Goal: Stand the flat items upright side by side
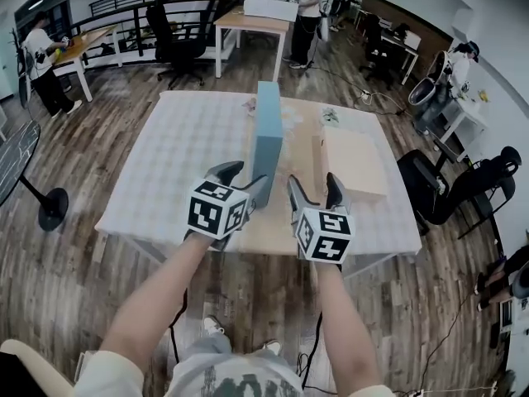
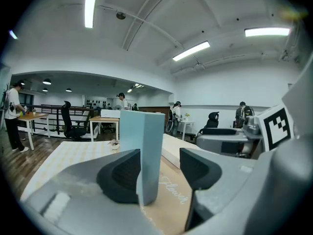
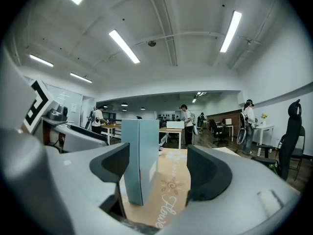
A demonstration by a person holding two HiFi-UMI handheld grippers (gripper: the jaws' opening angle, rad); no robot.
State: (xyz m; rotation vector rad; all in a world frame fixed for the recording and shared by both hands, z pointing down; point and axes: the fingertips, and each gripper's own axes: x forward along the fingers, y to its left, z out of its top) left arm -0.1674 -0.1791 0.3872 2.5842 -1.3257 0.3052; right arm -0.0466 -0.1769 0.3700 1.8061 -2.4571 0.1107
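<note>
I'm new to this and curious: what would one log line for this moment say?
blue box: upright | tan box: flat | left tongs: open around blue box | right tongs: open

Open-plan office: desks, swivel chairs, ceiling strip lights.

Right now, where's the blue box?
Mid head view: blue box stands upright, left of the flat cream box, near end between the left gripper's jaws.

floor: wood planks | desks, office chairs | ceiling: strip lights
</note>
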